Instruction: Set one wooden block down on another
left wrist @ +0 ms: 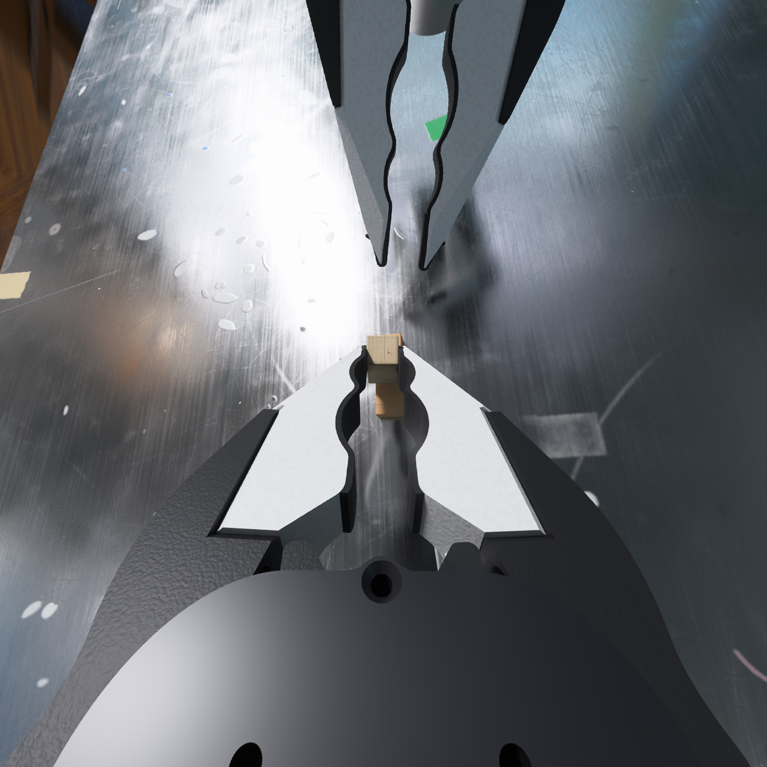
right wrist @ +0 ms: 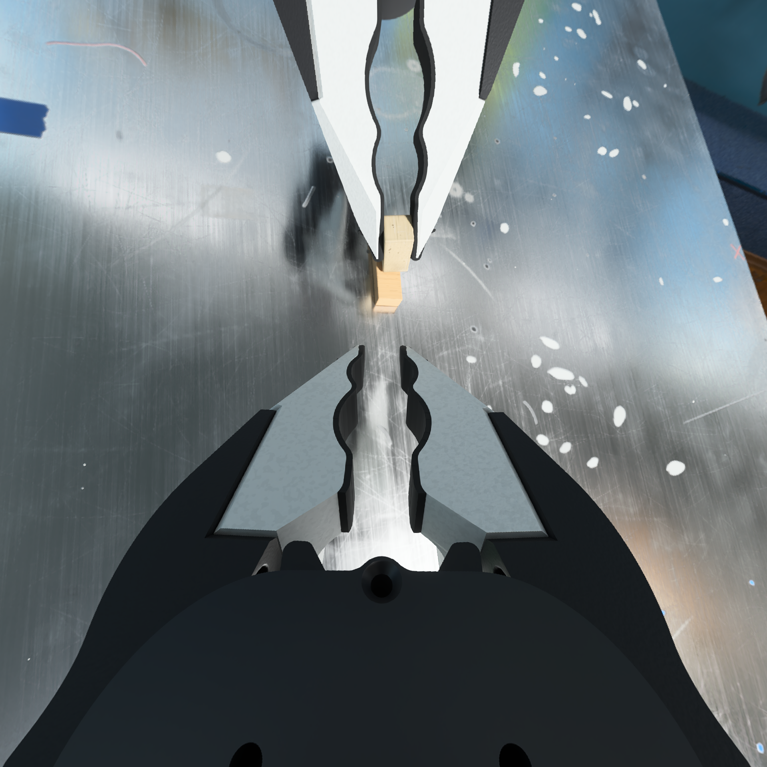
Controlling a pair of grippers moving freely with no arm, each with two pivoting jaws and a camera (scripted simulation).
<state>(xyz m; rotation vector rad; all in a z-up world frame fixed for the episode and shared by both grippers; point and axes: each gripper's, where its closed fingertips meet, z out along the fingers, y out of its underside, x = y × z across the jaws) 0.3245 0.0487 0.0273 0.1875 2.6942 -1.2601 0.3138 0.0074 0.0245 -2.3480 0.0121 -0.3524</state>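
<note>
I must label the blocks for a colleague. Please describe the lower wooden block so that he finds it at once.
Look at the scratched metal table, where two hand-held grippers face each other. Between their tips stands a small stack of two blocks. The lower wooden block rests on the table, darker tan than the paler upper block, which the left hand-held gripper pinches.

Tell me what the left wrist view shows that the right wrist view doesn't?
Only the left wrist view shows a green patch and a beige tape strip on the scratched metal table. Only the right wrist view shows a blue tape strip. Both share the left gripper shut on the pale wooden block, which sits over the darker wooden block, and the empty right gripper, jaws slightly apart.
</note>
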